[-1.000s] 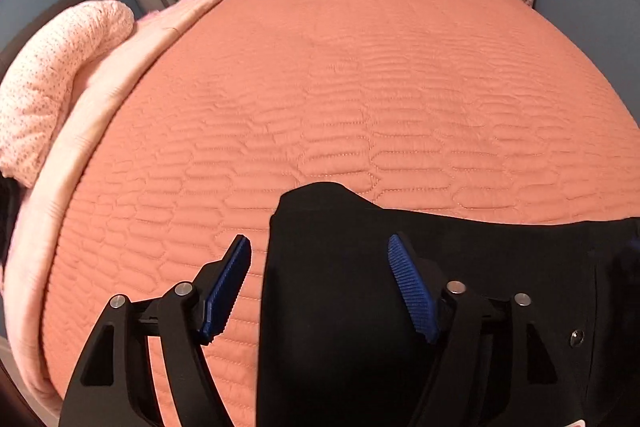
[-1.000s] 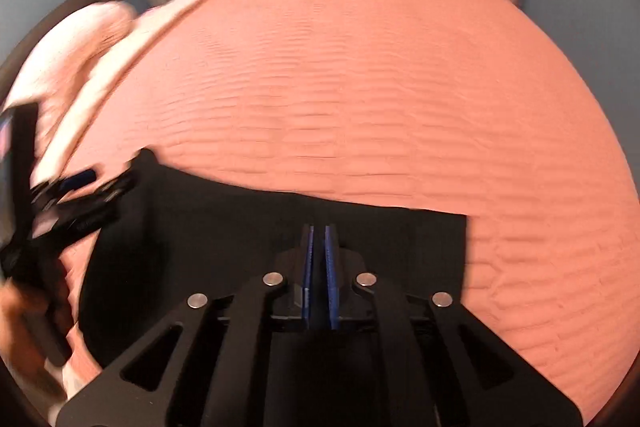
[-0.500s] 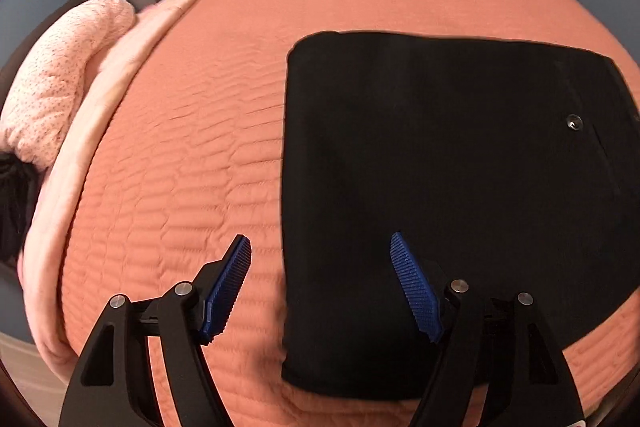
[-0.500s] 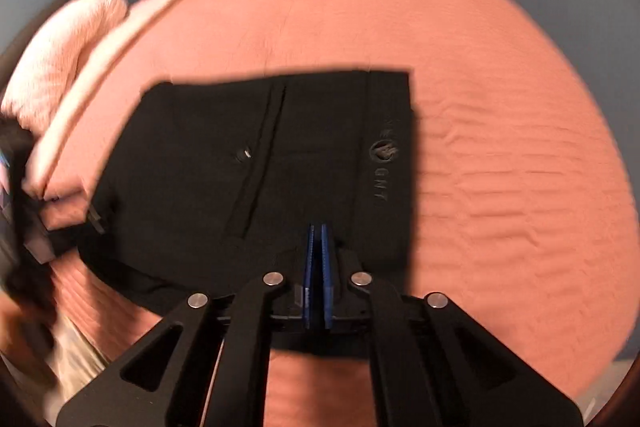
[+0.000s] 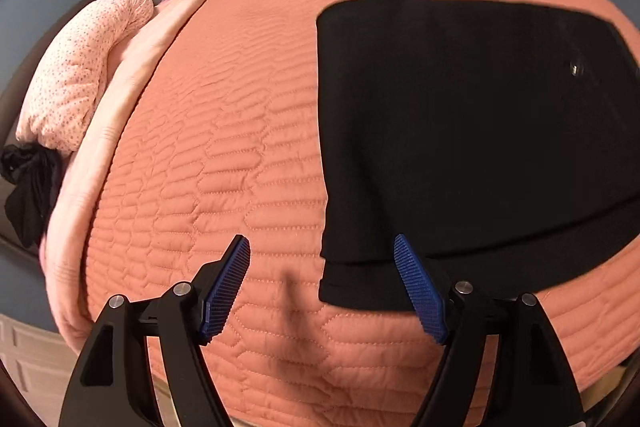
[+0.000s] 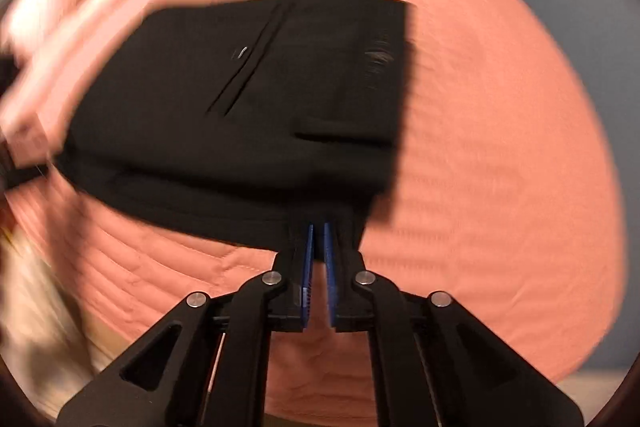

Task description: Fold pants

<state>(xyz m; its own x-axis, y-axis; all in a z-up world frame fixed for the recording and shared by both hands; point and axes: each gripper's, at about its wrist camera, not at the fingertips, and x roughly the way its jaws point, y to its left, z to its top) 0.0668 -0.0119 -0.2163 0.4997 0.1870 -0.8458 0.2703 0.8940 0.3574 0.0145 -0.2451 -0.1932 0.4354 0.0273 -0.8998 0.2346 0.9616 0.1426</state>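
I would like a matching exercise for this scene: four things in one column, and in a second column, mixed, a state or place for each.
Things:
1. left gripper
2. right gripper
3. black pants
4. dotted pillow

States or places:
A. folded flat on the orange quilt
B. at the left edge of the bed
C. jaws wide apart, holding nothing
D. pinched shut on the near edge of the cloth

Pairs: 1-C, 2-D, 3-A, 4-B
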